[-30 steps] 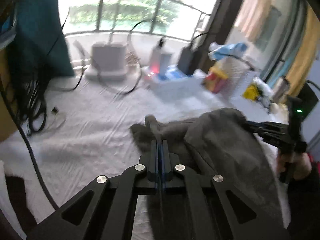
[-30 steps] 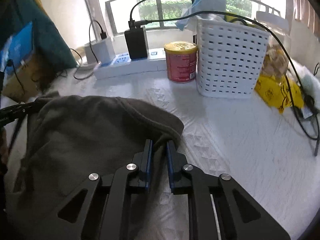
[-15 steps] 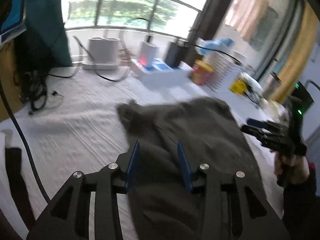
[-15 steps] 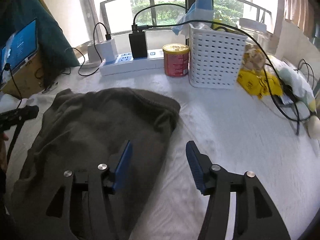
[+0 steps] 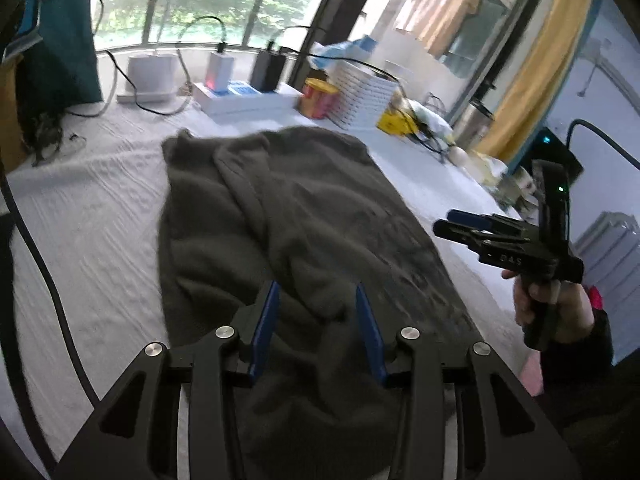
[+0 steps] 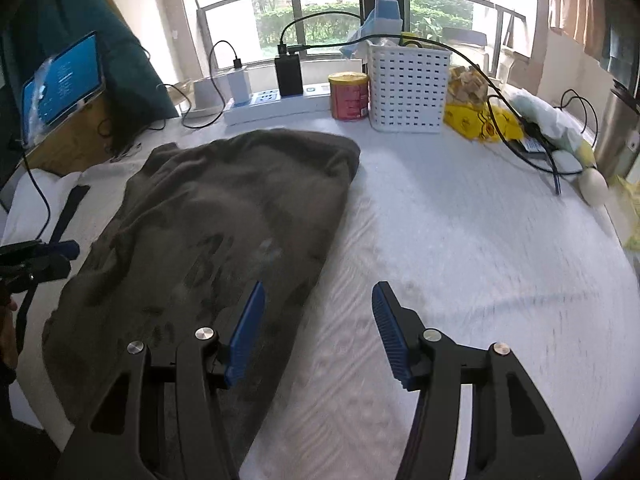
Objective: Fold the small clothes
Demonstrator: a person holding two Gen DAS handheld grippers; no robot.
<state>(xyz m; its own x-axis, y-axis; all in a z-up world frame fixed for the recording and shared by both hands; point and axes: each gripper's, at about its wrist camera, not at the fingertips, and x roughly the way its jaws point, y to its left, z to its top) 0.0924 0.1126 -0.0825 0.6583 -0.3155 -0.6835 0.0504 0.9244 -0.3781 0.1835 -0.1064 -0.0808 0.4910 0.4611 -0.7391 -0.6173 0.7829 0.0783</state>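
Observation:
A dark grey-brown garment (image 5: 288,232) lies folded lengthwise on the white table cover, also seen in the right wrist view (image 6: 208,232). My left gripper (image 5: 316,292) is open and empty, hovering above the garment's near end. My right gripper (image 6: 318,292) is open and empty, above the garment's right edge and the bare cover. The right gripper also shows in the left wrist view (image 5: 448,220), held off the garment's right side. The left gripper shows at the left edge of the right wrist view (image 6: 66,254).
At the back stand a power strip with chargers (image 6: 272,100), a red can (image 6: 348,96), a white slotted basket (image 6: 408,88) and yellow bags (image 6: 480,124). Cables (image 6: 532,156) and a metal flask (image 6: 616,136) lie right. A screen on a box (image 6: 60,80) stands left.
Both grippers let go of the garment's far edge, opened and drew back toward me. The garment now lies flat on the table.

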